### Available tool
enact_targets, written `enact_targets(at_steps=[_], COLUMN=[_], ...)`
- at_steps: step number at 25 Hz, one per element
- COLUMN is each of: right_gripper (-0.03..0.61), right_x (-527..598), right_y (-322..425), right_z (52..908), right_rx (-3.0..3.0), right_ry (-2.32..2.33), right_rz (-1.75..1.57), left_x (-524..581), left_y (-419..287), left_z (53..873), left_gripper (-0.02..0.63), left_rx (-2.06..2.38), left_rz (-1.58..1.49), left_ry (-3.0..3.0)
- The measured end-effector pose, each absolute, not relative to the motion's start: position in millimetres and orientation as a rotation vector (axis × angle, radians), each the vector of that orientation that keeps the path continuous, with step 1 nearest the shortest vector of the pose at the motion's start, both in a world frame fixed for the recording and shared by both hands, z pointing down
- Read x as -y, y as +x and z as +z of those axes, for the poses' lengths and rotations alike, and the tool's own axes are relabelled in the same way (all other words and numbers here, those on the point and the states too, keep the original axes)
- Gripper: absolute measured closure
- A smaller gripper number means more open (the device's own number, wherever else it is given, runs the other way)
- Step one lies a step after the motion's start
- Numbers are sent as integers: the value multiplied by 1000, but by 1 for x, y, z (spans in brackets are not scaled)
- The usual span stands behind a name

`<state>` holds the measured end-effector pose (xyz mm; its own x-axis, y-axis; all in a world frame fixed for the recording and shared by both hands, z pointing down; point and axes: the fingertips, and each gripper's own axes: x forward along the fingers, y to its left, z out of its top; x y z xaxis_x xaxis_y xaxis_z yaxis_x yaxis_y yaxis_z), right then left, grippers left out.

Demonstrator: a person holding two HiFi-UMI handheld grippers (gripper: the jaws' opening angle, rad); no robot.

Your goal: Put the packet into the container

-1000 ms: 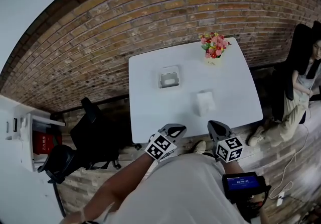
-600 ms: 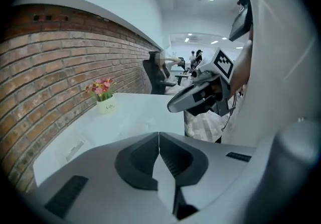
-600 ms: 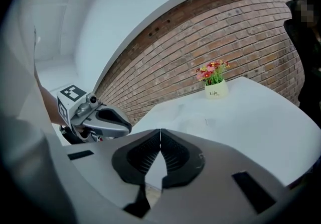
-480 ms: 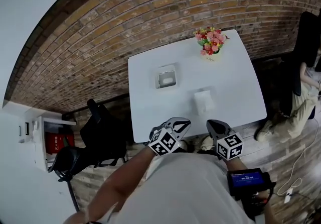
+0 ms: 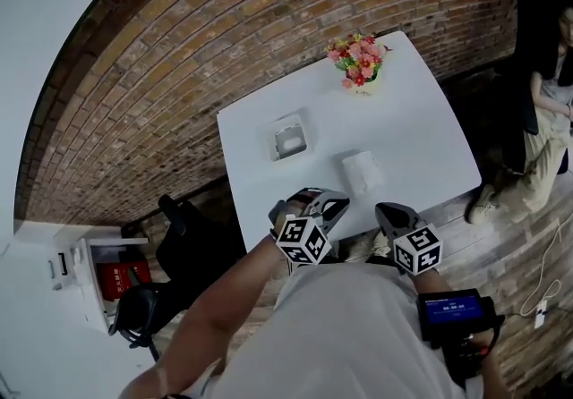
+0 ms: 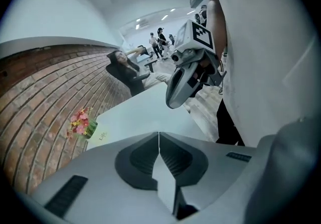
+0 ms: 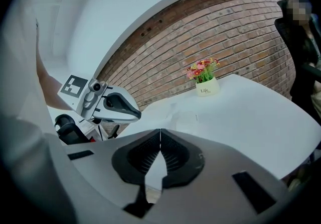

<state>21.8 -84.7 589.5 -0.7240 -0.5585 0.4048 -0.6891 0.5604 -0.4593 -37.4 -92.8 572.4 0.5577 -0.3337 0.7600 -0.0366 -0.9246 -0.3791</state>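
The white packet point(image 5: 361, 172) lies flat on the white table point(image 5: 421, 133), near its front edge. The small square white container point(image 5: 289, 137) stands farther back and to the left of it. My left gripper point(image 5: 329, 204) hovers shut and empty at the table's near edge, just left of the packet. My right gripper point(image 5: 386, 212) is also shut and empty, below the packet and off the table's front edge. In the left gripper view the jaws point(image 6: 159, 135) meet with nothing between them, and the right gripper point(image 6: 188, 75) shows ahead. The right gripper view shows its own gripper point(image 7: 160, 132) shut too.
A pot of pink and red flowers point(image 5: 357, 62) stands at the table's far side. A brick wall runs behind the table. A black chair point(image 5: 192, 245) sits left of the table, and a person point(image 5: 546, 75) sits to the right. A white shelf point(image 5: 89, 276) stands at far left.
My left gripper has rolled about its own line and moved up to the table's near edge. The right gripper has barely shifted. The head view has swung, so the table looks tilted.
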Motion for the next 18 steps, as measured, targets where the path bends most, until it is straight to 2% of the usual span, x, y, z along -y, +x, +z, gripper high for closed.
enact_targets(at_steps=[18], right_gripper=[567], right_x=[83], right_y=[34], right_z=[598], right_rx=[2452], right_ry=[1357], right_rz=[952], left_x=[133], left_y=[-31], left_z=[611], left_gripper=[592], left_rx=[223], left_rz=[-1341], left_ry=[-2199])
